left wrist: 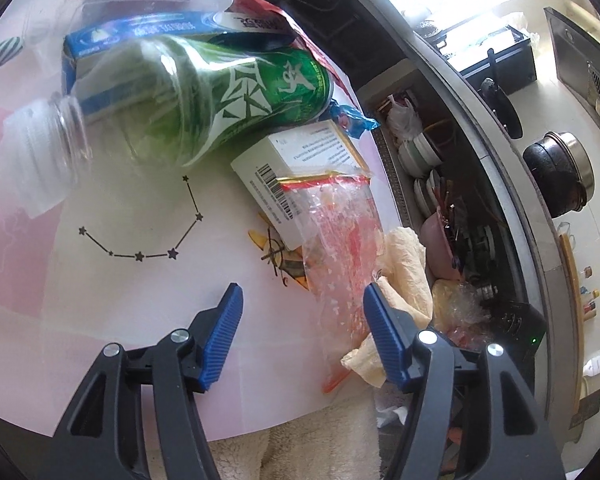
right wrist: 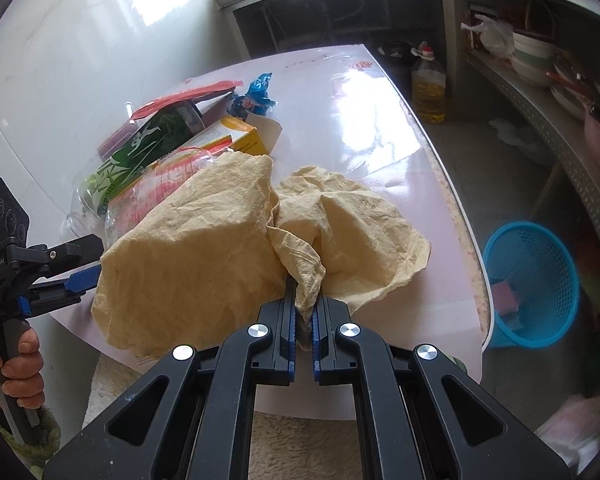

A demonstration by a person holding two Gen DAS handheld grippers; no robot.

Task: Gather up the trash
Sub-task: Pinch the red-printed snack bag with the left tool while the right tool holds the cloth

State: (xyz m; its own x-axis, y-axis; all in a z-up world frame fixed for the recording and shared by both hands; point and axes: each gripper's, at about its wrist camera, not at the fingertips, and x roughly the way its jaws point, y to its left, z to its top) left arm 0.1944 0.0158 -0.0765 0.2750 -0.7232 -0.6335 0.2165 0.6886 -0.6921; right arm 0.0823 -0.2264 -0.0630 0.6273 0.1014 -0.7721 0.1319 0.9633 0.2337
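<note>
Crumpled yellow paper (right wrist: 204,240) beside green bottle (right wrist: 140,152) on table (right wrist: 360,112).

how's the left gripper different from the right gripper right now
The left gripper has its fingers spread wide with nothing between them; the right gripper is pinched shut on the yellow paper. The left hovers over the table; the right holds the paper at the table's near edge. Both have blue finger pads.
</note>
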